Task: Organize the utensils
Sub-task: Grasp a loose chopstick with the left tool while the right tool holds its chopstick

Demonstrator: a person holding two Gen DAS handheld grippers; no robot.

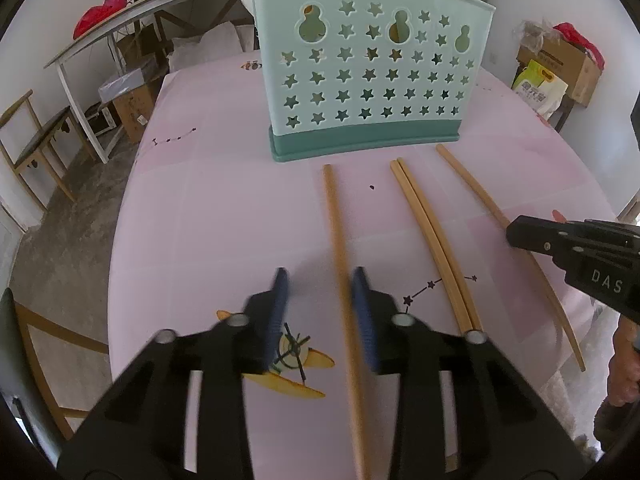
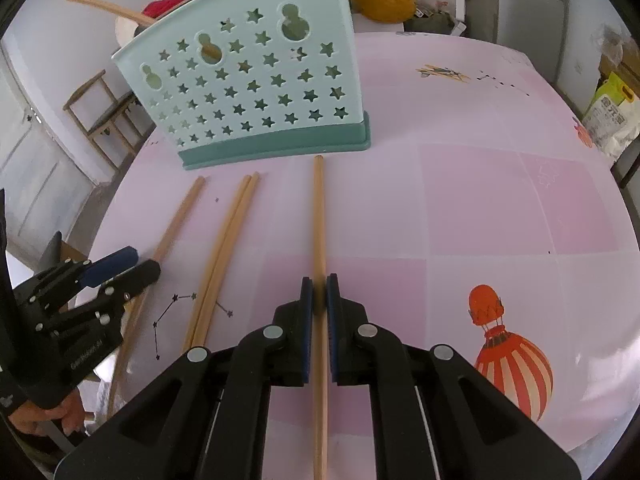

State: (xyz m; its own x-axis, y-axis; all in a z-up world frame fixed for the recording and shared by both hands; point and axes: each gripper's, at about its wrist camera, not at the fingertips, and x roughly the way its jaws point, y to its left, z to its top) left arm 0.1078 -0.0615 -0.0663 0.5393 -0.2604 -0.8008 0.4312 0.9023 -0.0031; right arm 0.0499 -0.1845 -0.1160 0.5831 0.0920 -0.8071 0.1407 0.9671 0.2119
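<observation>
A teal utensil holder (image 1: 360, 76) with star cut-outs stands on the pink bench (image 1: 224, 216); wooden sticks show through its holes. Four chopsticks lie before it. The left gripper (image 1: 320, 292) is spread around one chopstick (image 1: 338, 240); the right gripper (image 2: 319, 296) is nearly closed on another chopstick (image 2: 319, 216).

Even, soft daylight throughout, shadows faint on the pink table (image 1: 224, 208), no harsh glare, motion blur on the left gripper (image 1: 320, 280) fingers, right wrist view sharp, heavy fisheye curvature at table edges, black vignette in frame corners.
</observation>
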